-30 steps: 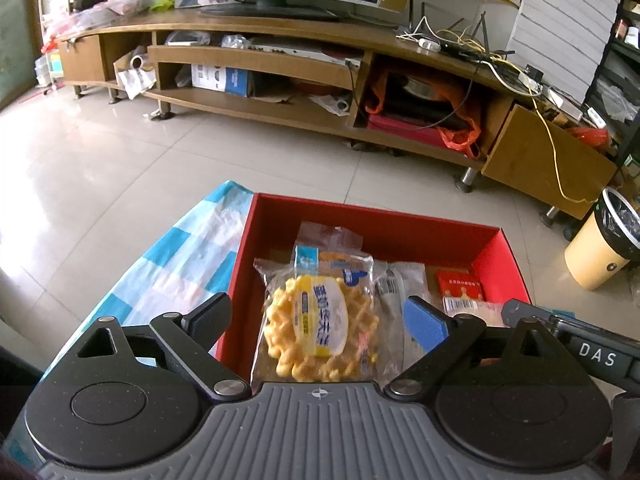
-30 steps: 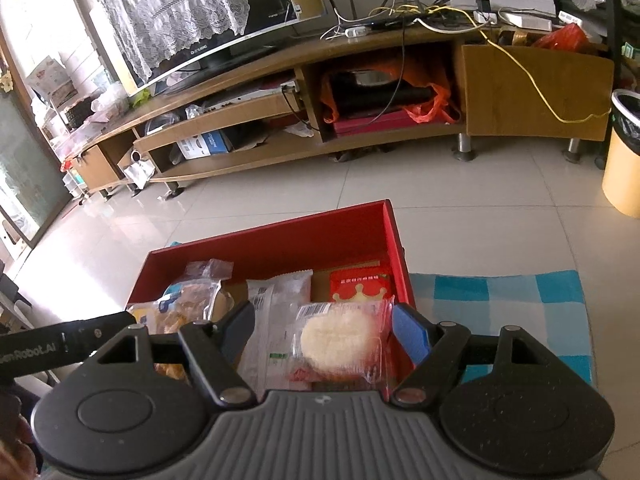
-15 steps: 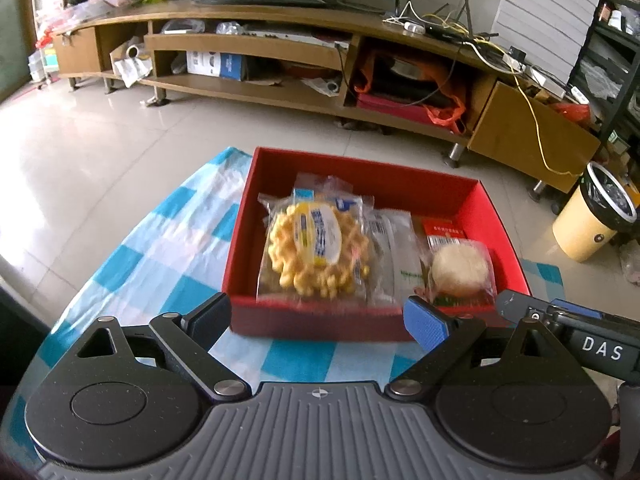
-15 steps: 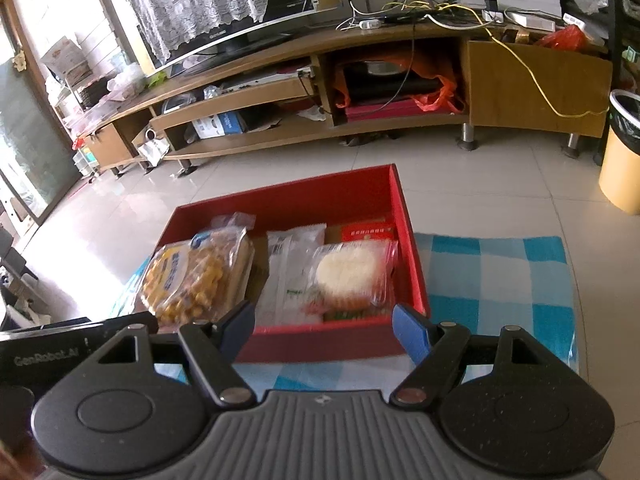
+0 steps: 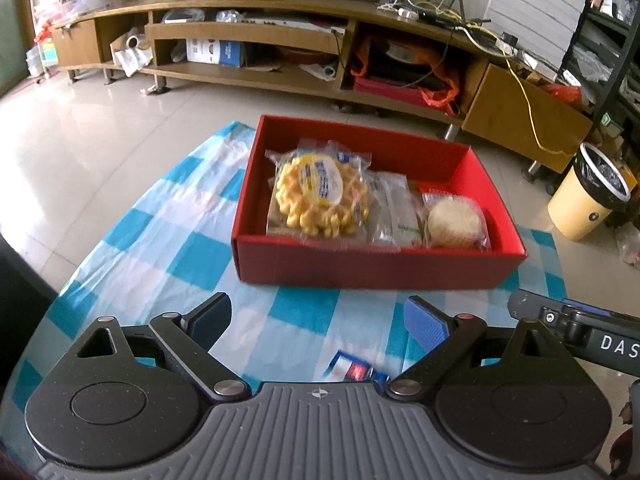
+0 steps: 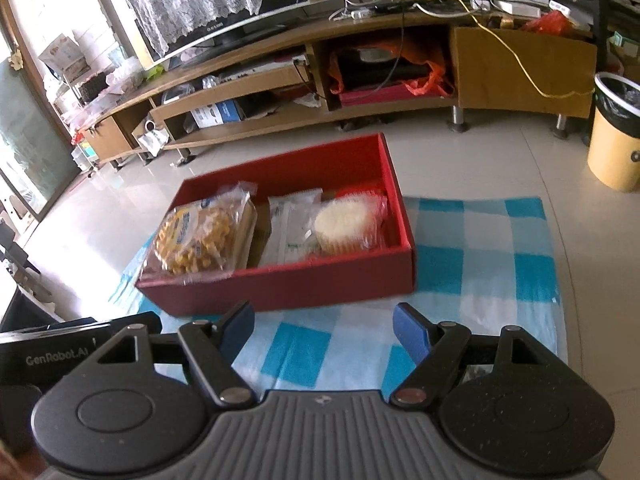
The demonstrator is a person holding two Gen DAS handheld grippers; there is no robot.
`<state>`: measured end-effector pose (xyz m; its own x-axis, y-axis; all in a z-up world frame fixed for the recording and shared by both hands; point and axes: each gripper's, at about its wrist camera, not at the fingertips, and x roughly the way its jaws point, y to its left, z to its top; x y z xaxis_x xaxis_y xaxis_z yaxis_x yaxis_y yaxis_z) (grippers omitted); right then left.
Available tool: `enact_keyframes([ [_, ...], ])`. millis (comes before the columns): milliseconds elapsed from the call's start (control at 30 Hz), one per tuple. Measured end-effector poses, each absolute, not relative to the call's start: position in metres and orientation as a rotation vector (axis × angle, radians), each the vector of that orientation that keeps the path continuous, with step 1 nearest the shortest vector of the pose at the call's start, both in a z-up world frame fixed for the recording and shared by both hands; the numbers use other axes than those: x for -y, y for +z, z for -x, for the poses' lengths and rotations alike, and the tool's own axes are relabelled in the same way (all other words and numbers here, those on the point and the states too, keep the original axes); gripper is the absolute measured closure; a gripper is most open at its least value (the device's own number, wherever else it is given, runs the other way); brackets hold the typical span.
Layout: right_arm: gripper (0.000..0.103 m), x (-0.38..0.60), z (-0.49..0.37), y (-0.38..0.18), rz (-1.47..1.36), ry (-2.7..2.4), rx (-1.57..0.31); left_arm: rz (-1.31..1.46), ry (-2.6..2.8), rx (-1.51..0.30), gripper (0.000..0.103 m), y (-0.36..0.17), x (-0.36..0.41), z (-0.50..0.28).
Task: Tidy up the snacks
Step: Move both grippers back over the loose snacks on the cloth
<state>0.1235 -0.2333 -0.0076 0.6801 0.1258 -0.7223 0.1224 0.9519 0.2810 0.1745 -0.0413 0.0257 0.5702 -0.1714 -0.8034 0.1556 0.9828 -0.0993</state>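
A red box [image 5: 360,262] stands on a blue-and-white checked cloth [image 5: 168,240]. In it lie a yellow waffle pack [image 5: 320,194], a clear white pack [image 5: 394,216] and a round pale cake pack [image 5: 454,222]. The box also shows in the right wrist view [image 6: 288,286], with the waffle pack [image 6: 200,236] and the cake pack [image 6: 346,224]. A small blue-and-red packet [image 5: 354,368] lies on the cloth just in front of my left gripper [image 5: 318,318], which is open and empty. My right gripper [image 6: 324,326] is open and empty, short of the box.
A long wooden TV cabinet [image 5: 320,40] with cluttered shelves runs along the back. A yellow waste bin [image 5: 588,200] stands on the tiled floor at the right. The cloth's right edge [image 6: 552,280] is near the right gripper.
Both grippers have pulled back from over the box toward the near side of the cloth. The waffle pack and the cake pack now lie in the box, free of the grippers.
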Motion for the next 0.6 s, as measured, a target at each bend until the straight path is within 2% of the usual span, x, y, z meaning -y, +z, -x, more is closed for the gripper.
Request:
enact_keyframes([
  [600, 0.026, 0.258, -0.091, -0.044, -0.287, -0.024, -0.965, -0.015, -0.270, -1.098, 0.007, -0.014, 0.058, -0.137],
])
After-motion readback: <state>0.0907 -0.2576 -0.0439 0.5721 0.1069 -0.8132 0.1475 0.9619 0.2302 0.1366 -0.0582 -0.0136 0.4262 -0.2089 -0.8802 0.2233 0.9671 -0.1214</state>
